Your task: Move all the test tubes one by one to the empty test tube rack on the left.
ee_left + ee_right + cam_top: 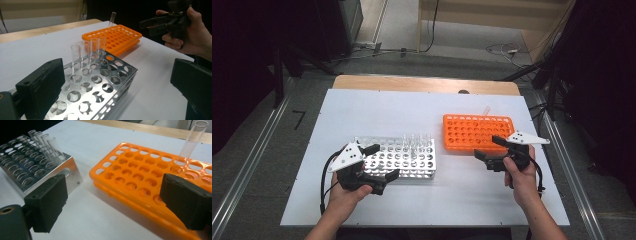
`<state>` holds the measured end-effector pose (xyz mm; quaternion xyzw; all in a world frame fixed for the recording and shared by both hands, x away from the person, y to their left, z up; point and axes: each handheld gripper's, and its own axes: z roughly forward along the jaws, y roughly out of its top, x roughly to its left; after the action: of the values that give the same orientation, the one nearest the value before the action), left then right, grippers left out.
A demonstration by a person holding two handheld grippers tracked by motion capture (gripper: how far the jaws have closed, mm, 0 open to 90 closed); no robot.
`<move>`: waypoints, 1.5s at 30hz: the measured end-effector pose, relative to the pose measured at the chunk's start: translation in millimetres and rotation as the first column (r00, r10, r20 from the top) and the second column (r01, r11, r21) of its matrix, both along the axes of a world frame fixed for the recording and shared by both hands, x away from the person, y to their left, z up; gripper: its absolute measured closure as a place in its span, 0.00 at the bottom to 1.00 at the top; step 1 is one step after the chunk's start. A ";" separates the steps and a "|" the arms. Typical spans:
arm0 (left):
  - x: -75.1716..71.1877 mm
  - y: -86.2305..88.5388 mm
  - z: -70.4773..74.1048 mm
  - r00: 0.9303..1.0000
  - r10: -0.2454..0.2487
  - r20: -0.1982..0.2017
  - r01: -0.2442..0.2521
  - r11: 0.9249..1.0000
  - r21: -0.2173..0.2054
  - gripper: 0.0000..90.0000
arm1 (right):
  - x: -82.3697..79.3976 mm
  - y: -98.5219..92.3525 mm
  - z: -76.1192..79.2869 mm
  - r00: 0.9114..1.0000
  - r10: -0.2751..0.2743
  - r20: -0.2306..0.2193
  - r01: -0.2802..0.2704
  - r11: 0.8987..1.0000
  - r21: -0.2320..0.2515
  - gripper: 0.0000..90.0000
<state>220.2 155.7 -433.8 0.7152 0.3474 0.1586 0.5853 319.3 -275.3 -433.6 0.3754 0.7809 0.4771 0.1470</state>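
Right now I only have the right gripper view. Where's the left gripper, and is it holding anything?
Observer: The left gripper is at the near left corner of the metal rack. Its jaws are open with nothing between them.
Operator: My view cuts that rack off. Any tubes besides the four?
Observer: None that I can see. In the high view the four glass tubes stand along its far side, toward the right end, and the other holes look empty.
Operator: Where's my gripper relative to the orange rack?
Observer: The right gripper is at the near edge of the orange rack, right of middle. It's well apart from the lone tube at the far edge.
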 end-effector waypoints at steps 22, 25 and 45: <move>0.3 6.1 -7.9 0.999 0.031 -0.018 -0.031 1.000 -0.003 0.00 | 81.6 -2.2 -3.8 0.982 -0.187 -0.032 0.184 0.979 -0.083 0.30; 0.6 6.6 -8.0 0.999 0.032 -0.018 -0.032 0.999 -0.005 0.00 | 93.9 -2.1 -6.6 0.977 -0.207 -0.052 0.202 0.976 -0.077 0.38; 1.3 6.9 -7.6 0.999 0.047 -0.019 -0.047 0.999 -0.011 0.00 | 126.9 11.7 -18.0 0.935 -0.320 -0.152 0.300 0.944 -0.141 0.74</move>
<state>221.6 162.6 -441.5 0.7050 0.3707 0.1636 0.5821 446.2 -263.6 -451.6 0.5246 0.7480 0.3675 0.1737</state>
